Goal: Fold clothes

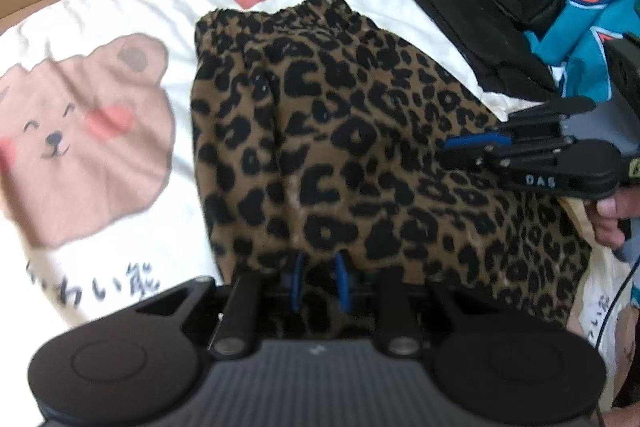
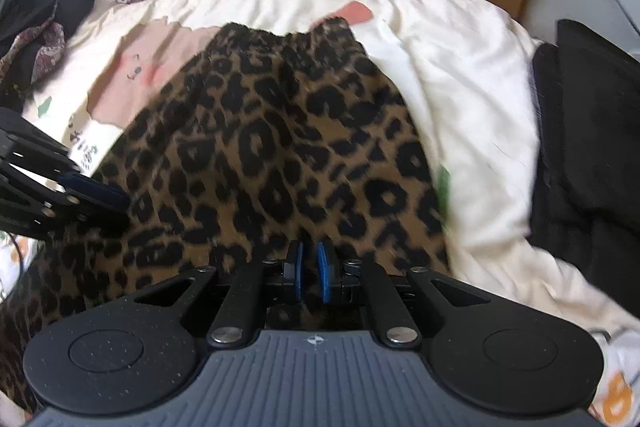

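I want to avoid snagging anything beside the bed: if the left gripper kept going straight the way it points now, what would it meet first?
The leopard-print garment. The left gripper has its blue fingers right at the garment's near edge, apparently pinching it, so it would press into that cloth and the white bear-print blanket under it.

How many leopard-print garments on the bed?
1. The leopard-print garment lies mid-blanket, its near edge at both grippers. More layers may be hidden underneath.
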The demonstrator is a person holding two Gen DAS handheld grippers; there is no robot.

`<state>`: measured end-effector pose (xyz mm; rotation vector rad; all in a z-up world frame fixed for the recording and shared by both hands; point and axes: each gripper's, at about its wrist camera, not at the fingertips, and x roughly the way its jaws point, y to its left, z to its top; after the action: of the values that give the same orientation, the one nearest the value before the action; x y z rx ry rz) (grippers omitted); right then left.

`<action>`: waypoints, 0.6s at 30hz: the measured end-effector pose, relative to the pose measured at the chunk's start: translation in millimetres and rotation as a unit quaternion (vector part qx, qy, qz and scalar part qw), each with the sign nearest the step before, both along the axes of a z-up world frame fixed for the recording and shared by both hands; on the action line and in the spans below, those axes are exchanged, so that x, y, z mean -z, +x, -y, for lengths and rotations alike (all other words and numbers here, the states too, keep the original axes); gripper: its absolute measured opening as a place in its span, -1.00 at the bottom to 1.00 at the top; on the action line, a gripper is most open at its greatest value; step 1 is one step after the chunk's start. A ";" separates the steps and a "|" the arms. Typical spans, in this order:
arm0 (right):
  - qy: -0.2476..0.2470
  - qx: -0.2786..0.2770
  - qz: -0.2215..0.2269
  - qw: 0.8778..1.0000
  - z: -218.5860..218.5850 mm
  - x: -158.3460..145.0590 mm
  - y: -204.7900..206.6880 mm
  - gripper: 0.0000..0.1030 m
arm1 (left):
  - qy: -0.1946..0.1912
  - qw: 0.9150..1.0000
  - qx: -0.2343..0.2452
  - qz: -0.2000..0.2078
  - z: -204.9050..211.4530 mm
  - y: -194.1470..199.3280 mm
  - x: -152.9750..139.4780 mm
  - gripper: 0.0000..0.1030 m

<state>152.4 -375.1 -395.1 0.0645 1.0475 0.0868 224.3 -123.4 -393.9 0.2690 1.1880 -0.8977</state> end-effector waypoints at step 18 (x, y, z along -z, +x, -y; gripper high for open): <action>0.024 0.079 -0.046 0.996 28.9 -8.2 -64.4 -0.68 | 0.026 0.999 -0.001 -0.035 -31.3 -25.7 -1.6 -0.65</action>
<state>87.9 -404.0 -386.9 0.1958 1.1295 -0.0347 198.7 -92.1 -392.3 0.2799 1.2778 -0.8825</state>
